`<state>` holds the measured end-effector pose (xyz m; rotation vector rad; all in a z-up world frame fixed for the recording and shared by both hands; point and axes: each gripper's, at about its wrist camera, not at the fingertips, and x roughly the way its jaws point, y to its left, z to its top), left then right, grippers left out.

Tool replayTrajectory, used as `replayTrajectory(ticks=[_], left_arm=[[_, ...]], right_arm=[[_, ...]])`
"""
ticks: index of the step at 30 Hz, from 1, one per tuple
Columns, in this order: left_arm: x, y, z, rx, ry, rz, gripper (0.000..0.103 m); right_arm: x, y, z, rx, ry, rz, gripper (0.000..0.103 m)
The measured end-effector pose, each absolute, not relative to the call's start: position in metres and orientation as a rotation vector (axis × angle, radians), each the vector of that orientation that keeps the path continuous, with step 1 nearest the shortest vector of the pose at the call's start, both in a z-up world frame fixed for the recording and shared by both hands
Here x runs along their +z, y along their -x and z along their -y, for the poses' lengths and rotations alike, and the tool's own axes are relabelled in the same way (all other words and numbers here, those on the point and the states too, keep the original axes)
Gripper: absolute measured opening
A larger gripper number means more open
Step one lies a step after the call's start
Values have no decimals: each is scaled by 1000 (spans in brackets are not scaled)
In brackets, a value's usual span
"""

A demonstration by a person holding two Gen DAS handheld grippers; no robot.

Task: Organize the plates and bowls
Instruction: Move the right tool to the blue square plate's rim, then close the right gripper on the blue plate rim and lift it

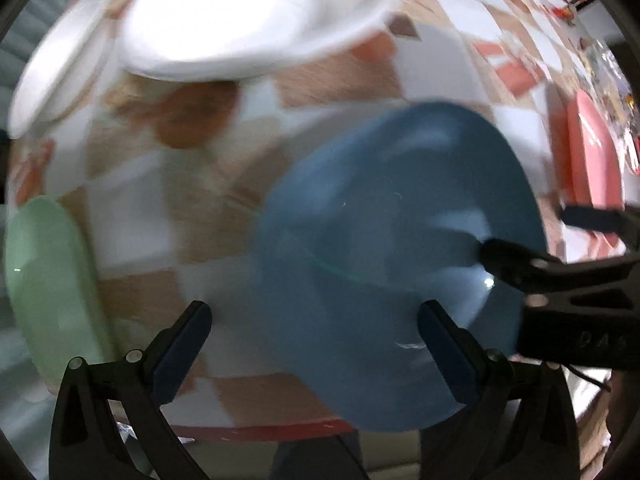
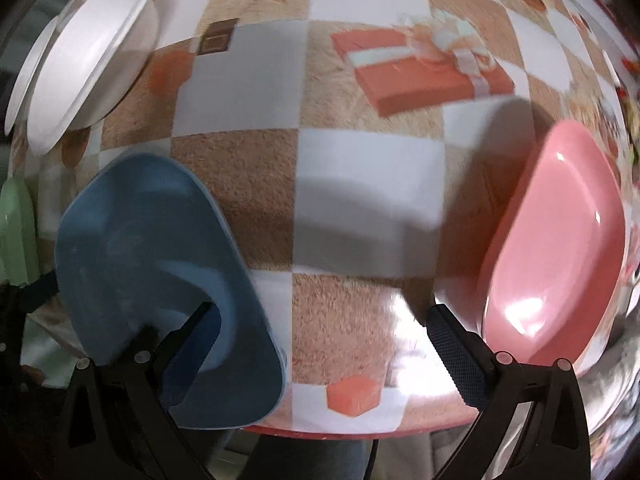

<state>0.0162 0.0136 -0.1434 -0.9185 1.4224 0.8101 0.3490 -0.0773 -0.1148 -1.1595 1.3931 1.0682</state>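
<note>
A blue plate (image 1: 392, 240) (image 2: 152, 264) lies near the table's front edge. My left gripper (image 1: 316, 340) is open, its right finger over the plate's near rim. My right gripper (image 2: 326, 346) (image 1: 534, 236) is open too, with its left finger (image 2: 200, 344) over the blue plate and the other over the cloth. A pink plate (image 2: 560, 248) (image 1: 592, 156) sits to the right. Two white plates (image 1: 248, 20) (image 2: 88, 56) lie overlapping at the back left. At the far left is a green plate (image 1: 48, 280) (image 2: 16, 232). The left wrist view is blurred.
The table (image 2: 360, 208) wears a checkered cloth of white and tan squares printed with orange gift boxes. Its red front edge (image 2: 340, 434) curves just ahead of the fingers. Colourful clutter (image 1: 608, 72) stands at the far right.
</note>
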Motion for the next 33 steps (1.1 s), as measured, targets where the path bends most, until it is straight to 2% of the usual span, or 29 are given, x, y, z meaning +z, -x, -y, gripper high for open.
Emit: replayTrajectory(ticks=[12,13,15,18,20,21,22,23,30,33], left_arm=[[-158,-59,-3,831,957,-1433,103],[-159,-63,-2,831,956,-1430,102],[-158,-59,2,837,951,-1419,97],[-152,-57,8,851,956,-1399,89],[-147,-58,6,850,953,-1387,82],[-144,-60,6,846,949,-1380,73],[-142,-62,6,839,942,-1377,64],[-140,-64,5,828,934,-1376,62],[-133,-46,-11,825,957,-1359,42],[-131,-32,-20,843,945,-1367,40]], right_arm=[[-123,-311,96,1084,1198,-1410,103],[-125,-306,99,1089,1195,-1409,101],[-120,-300,99,1096,1192,-1395,94],[-113,-293,98,1114,1183,-1373,73],[-107,-289,97,1133,1175,-1360,48],[-105,-287,96,1147,1161,-1371,42],[-104,-286,97,1156,1148,-1386,30],[-103,-283,97,1164,1133,-1414,21],[-102,-262,97,1108,1081,-1498,19],[-103,-247,97,1102,1014,-1587,19]])
